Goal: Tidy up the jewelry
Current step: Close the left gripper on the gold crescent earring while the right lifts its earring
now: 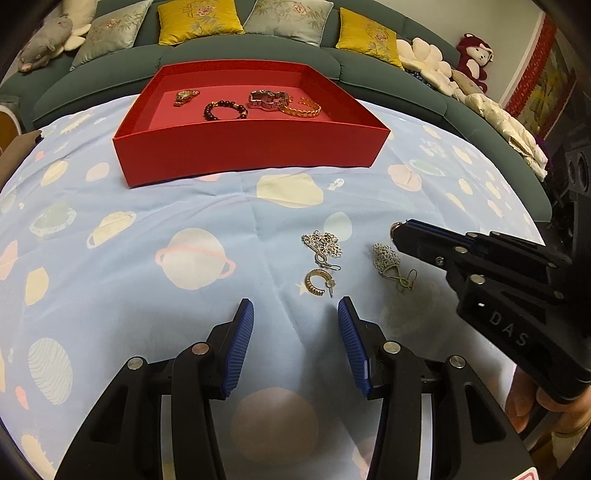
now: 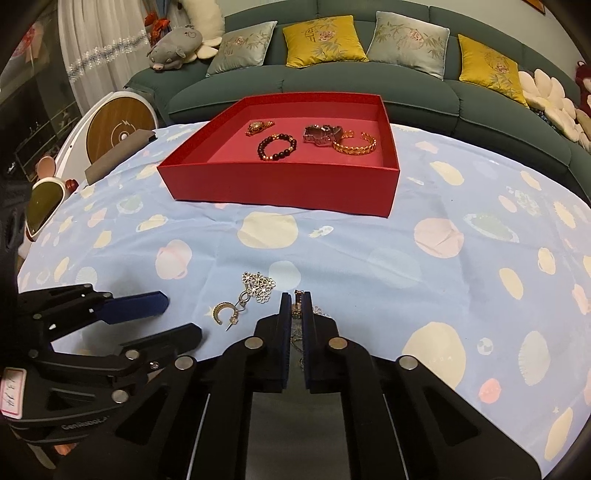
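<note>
A tray (image 1: 251, 155) is set on the tablecloth (image 1: 147, 221), at its far side, before the sofa (image 1: 258, 51). Four pieces are laid in the tray in a row: a watch (image 1: 185, 96) at the left, then a bead bracelet (image 1: 225, 110), a link bracelet (image 1: 267, 99) and a cuff bangle (image 1: 301, 109) at the right. On the cloth nearer the cameras, a flower earring (image 1: 323, 245) is placed behind a hoop earring (image 1: 318, 282), with a second flower earring (image 1: 388, 262) to their right. Cushions (image 1: 199, 20) are lined along the sofa back.

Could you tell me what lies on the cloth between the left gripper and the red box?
In the left wrist view, a gold hoop earring and a silver flower earring lie ahead of the left gripper; beyond them, bare cloth up to the red box.
</note>
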Available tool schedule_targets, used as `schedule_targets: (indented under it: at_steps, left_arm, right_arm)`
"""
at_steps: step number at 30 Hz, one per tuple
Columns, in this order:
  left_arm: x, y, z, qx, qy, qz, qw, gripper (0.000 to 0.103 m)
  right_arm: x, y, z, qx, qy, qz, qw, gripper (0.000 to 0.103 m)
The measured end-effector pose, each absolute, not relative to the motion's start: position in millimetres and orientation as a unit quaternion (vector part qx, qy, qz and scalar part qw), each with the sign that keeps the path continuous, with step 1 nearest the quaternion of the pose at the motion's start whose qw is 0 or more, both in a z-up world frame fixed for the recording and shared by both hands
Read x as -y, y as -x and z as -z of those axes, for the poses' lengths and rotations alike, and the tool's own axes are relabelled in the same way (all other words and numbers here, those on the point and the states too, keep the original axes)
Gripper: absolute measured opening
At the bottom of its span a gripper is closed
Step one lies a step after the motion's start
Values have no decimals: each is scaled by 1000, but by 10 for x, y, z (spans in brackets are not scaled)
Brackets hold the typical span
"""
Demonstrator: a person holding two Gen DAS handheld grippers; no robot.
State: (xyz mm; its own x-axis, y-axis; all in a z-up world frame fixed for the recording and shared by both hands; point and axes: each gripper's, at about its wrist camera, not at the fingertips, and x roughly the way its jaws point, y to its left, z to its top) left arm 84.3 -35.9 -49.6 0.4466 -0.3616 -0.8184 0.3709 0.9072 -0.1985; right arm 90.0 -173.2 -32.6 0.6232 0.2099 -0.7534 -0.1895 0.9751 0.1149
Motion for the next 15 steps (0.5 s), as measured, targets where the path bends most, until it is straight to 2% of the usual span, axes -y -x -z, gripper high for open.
schedule_targets:
  at_steps: [8, 15]
  left_arm:
    - [534, -884, 527, -451, -32, 214, 866, 45]
    - [642, -843, 568, -423, -88, 192, 881, 22]
  right_arm:
    - [1937, -817, 249, -416, -32, -98, 903, 4]
    - [2083, -772, 208, -413, -43, -91, 905, 4]
